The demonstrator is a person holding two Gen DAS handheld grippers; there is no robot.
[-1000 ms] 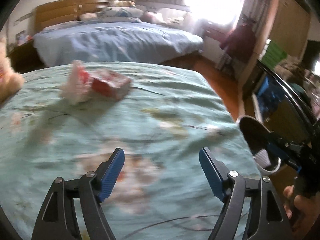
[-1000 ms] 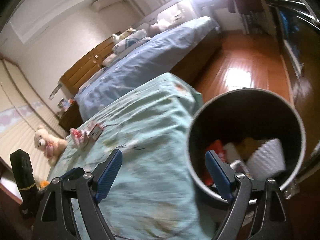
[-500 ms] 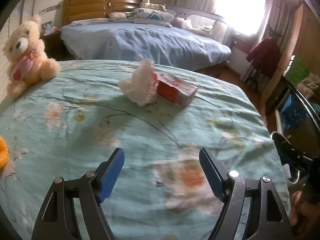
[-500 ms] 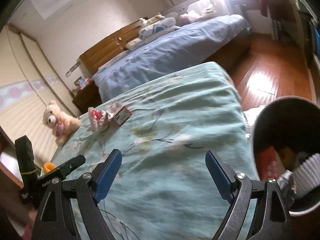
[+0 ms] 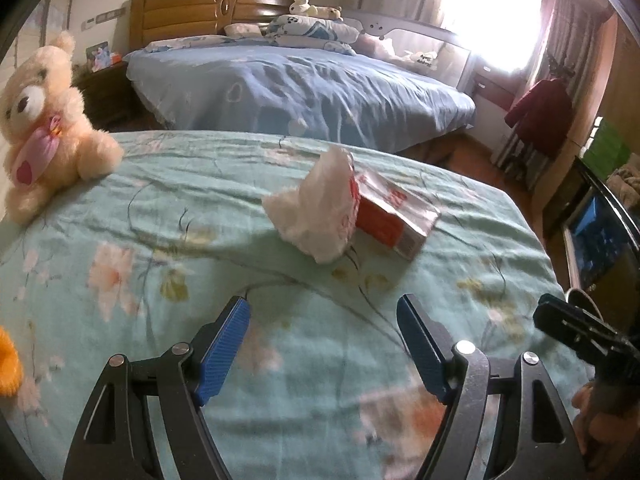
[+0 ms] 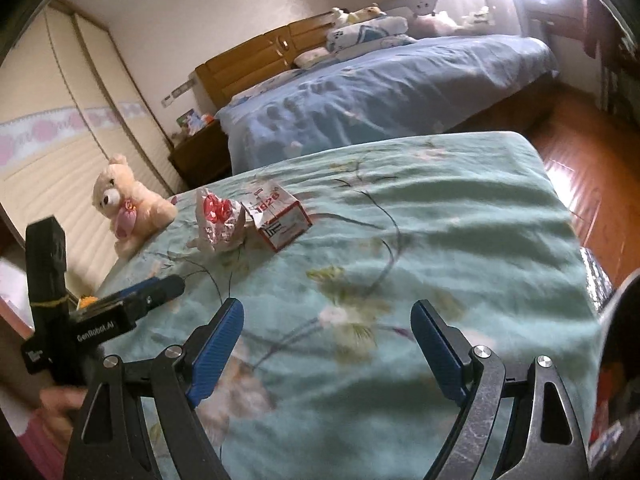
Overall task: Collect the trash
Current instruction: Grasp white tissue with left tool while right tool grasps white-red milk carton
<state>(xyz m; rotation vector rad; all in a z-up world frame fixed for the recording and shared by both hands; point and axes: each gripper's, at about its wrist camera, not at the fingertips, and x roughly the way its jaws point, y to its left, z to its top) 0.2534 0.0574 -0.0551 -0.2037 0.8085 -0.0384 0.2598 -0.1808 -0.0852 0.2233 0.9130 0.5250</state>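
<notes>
With both claws angled down over the green floral bed point(image 5: 168, 216), I'm lining up on the trash. My left claw point(image 5: 324, 320) gapes wide, nothing in it; my right claw point(image 6: 327, 320) is just as wide and just as empty. Ahead, well apart from my pads, the crumpled white wrapper point(image 5: 320, 208) leans against the red and white carton point(image 5: 394, 216), touching it, both resting mid-bed. The teddy bear point(image 5: 44, 120) sits off at the bed's edge. The bin point(image 6: 618, 360) waits at my right, close enough, I reckon, for a short drop.
</notes>
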